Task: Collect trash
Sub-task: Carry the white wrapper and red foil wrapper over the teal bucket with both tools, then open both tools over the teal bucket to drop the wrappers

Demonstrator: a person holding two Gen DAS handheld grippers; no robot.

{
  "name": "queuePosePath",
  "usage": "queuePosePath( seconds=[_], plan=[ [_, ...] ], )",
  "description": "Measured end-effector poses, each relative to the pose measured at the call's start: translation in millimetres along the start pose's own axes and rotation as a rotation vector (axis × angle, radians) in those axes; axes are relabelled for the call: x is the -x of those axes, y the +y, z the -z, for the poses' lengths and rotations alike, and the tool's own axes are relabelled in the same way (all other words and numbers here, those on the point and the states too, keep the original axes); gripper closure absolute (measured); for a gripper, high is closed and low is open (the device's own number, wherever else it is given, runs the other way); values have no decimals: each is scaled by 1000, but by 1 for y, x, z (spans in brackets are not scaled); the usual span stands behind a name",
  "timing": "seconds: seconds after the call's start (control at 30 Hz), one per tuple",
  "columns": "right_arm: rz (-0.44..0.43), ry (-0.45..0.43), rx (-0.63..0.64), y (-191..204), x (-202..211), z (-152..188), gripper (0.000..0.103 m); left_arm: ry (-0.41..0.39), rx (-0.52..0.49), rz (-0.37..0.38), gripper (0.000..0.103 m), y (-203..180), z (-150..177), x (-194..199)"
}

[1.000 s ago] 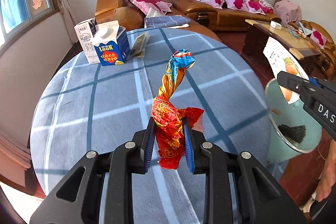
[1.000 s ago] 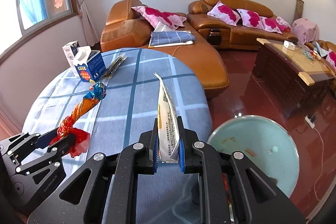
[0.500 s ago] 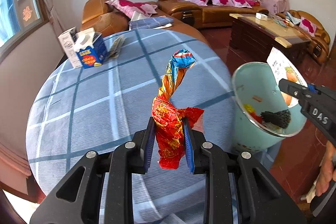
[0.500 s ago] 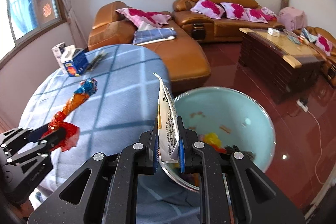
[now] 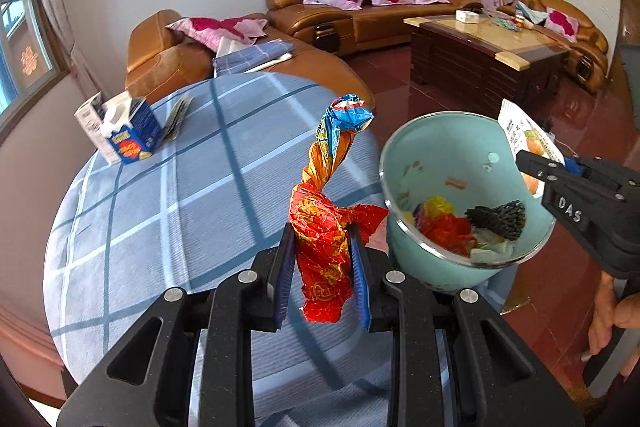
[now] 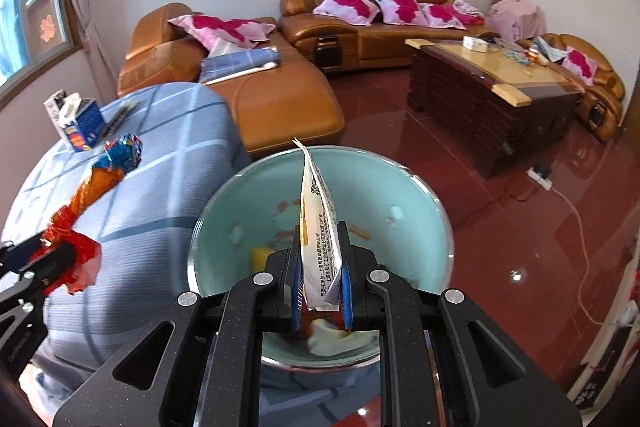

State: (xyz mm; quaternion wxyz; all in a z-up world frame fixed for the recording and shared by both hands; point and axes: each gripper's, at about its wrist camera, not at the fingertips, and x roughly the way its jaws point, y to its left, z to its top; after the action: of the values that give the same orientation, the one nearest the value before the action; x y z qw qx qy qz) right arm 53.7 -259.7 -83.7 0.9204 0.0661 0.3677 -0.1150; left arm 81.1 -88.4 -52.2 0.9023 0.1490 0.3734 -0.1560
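a twisted red and orange snack wrapper [image 5: 324,227] is clamped between the blue pads of the left gripper [image 5: 322,259], above a blue checked tablecloth [image 5: 160,219]. just beside it, a mint-green trash bin [image 5: 460,147] holding litter is seen, with the right gripper [image 5: 528,163] pinching a white packet [image 5: 524,135] over its rim.

Black gripper [image 5: 322,259], blue pads, silver screws.

round table [image 5: 168,211] with blue plaid cloth; two cartons [image 5: 120,131] touching side by side near far left edge, flat dark wrapper [image 5: 176,113] just beside them; teal bin [image 5: 464,267] stands on red tile floor [image 6: 500,227] (trash inside)
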Motion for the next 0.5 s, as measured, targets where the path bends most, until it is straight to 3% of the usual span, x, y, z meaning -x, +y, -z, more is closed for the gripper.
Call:
queuePosePath(
  seconds=[0.23,0.5],
  plan=[
    [97,1,3,-17,-15,0,87,-10,-71,18,77,-34,-12,-7],
    [140,39,24,-24,-33,5,87,-5,-116,41,77,-57,-18,-19]
  ],
)
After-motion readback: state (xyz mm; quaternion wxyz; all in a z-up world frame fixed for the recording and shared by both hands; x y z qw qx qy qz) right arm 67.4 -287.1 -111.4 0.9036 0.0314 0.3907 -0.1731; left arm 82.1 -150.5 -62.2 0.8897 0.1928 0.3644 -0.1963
